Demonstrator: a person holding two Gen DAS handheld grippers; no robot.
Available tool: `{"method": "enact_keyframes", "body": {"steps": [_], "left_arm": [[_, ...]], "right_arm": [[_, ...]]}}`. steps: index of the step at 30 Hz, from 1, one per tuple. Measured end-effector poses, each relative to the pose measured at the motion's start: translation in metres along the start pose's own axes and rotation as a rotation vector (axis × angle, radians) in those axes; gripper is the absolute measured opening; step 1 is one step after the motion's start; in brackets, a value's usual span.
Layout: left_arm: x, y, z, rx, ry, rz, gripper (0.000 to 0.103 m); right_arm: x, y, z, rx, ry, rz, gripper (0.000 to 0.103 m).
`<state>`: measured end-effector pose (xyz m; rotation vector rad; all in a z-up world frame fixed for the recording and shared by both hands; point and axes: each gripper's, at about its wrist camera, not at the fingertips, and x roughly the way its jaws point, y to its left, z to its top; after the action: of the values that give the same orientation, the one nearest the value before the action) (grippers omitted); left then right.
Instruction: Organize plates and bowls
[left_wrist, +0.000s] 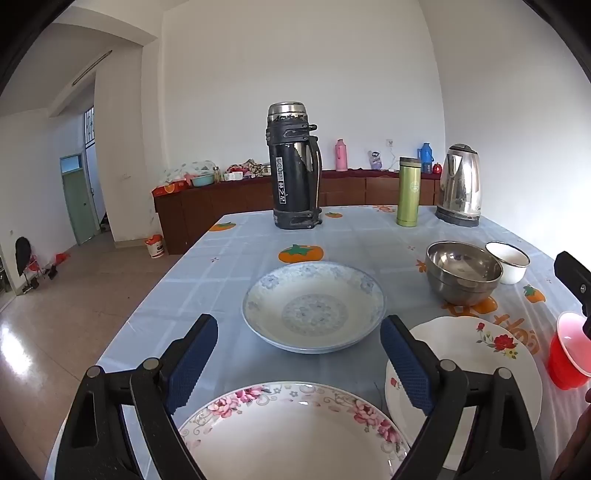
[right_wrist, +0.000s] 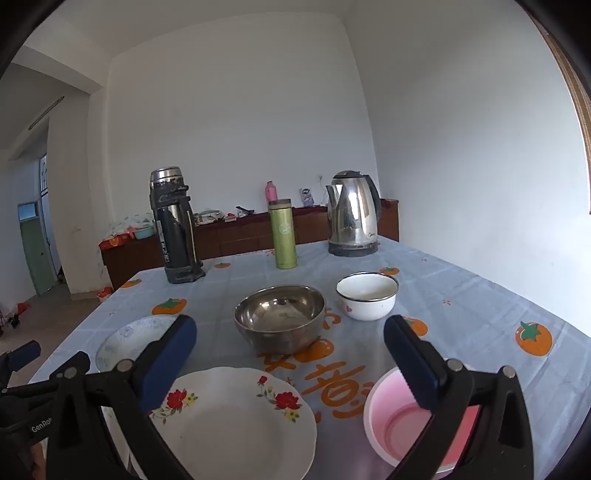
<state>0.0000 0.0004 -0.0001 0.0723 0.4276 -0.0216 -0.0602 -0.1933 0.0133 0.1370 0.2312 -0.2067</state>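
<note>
Large table (left_wrist: 258, 236) under a light blue checked cloth with orange fruit prints and big orange characters, not readable here.

At the far edge: black flask (left_wrist: 294, 166) toward the far left corner, with a white label, letters too small to read surely; steel kettle (left_wrist: 460, 184) toward the far right corner; slim green bottle (left_wrist: 408, 192) between them, with a round pale emblem, unreadable.

Nearest the near edge, at the left: pink-flowered plate (left_wrist: 295, 435), directly under the left gripper (left_wrist: 299, 369). Jaws spread wide, nothing between the pads, hanging above the plate's far rim.

Just beyond, in the middle of the left half: blue-patterned plate (left_wrist: 314, 306), apart from the claw.

To its right: red-rose plate (right_wrist: 236, 421), near the near edge, partly under the left finger of the right gripper (right_wrist: 291, 365). Also released, jaws wide, empty. On its body the letters "GenRo", cut off.

Beyond this claw, at mid-table: steel bowl (right_wrist: 280, 317), with the white enamel bowl (right_wrist: 367, 301) just beside it on the right.

Under the right finger, near the near right corner: red bowl (right_wrist: 406, 421), pink inside.

Bare cloth along the right edge and between the bowls and the far edge.
</note>
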Motion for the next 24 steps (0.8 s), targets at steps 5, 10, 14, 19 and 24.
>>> {"method": "enact_keyframes", "body": {"steps": [5,10,14,19,24], "left_arm": [[-0.0002,-0.0005,0.0,0.003,0.006,-0.004,0.091],[0.0032,0.0041,0.0021,0.001,0.008,-0.005,0.091],[0.0029,0.0065,0.0017,0.008,0.0,0.006,0.091],[0.0024,0.0024,0.0013,0.014,-0.005,0.007,0.091],[0.0021,0.0036,0.0017,0.011,-0.004,0.005,0.091]], "right_arm": [[-0.0001,0.0015,0.0,0.001,0.001,0.005,0.103],[-0.005,0.0002,0.0016,-0.006,0.001,0.005,0.103],[-0.0007,0.0049,-0.0001,-0.015,0.009,-0.001,0.103],[0.0,0.0036,-0.0007,-0.018,0.009,0.0,0.103],[0.0009,0.0028,-0.0006,-0.018,0.013,0.005,0.103]]}}
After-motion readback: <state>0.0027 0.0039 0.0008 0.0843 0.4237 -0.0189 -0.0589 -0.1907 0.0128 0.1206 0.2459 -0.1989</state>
